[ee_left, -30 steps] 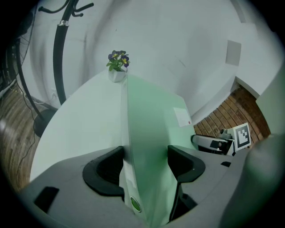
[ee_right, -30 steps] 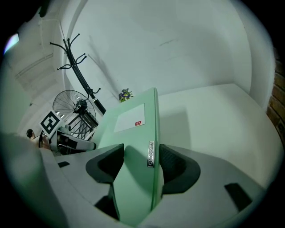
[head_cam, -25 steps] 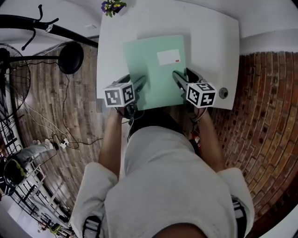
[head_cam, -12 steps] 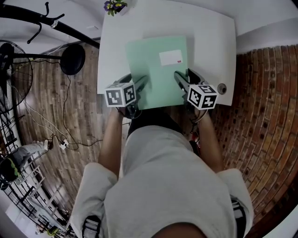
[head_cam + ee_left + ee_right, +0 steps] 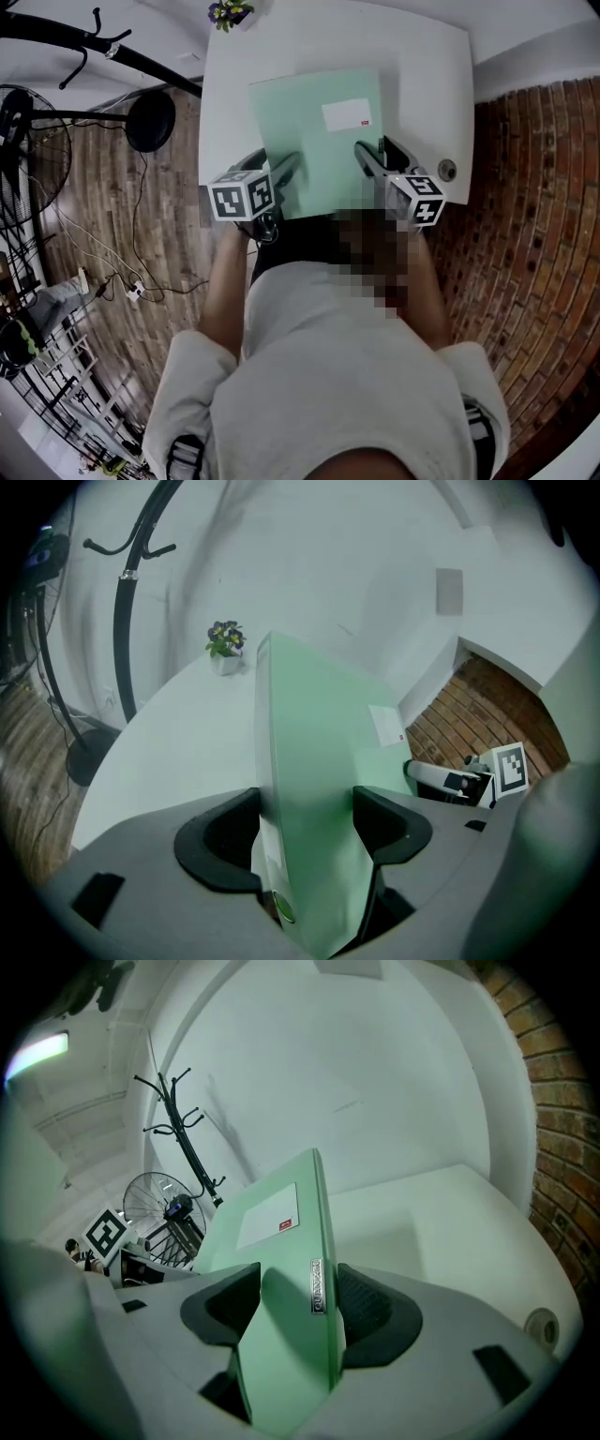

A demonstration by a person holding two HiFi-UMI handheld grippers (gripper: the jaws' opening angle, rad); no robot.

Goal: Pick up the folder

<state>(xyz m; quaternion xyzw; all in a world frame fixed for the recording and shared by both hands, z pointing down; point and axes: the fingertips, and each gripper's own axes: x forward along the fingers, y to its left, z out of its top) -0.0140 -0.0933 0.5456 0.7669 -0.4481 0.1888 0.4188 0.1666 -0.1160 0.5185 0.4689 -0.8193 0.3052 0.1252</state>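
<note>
Around me the white worktop (image 5: 422, 75) is nearly bare: a small potted flower (image 5: 228, 13) sits at its far left corner and a round metal grommet (image 5: 447, 170) is set into its near right corner, and neither is close to where I grip. Off to the left, on the wooden floor (image 5: 141, 244), stand a black coat stand (image 5: 183, 1138) and a wire-caged fan (image 5: 164, 1218); brick paving (image 5: 525, 234) runs along the right. Nothing stands between me and the folder (image 5: 319, 141), which lies lengthwise on the near half of the worktop with its near edge reaching just past the front rim (I cannot tell whether it is clear of the surface). My left gripper (image 5: 274, 167) is closed on the folder's near left corner, one jaw on each face of the cover, and my right gripper (image 5: 375, 155) pinches the near right corner the same way, along the spine. The folder is pale mint green, flat and rectangular, smooth and matt like stiff card or plastic, with a white rectangular label (image 5: 346, 114) bearing a small red mark on its top face. A narrow metal nameplate (image 5: 319, 1286) runs down the spine, right beside my right gripper's dark textured pad.
</note>
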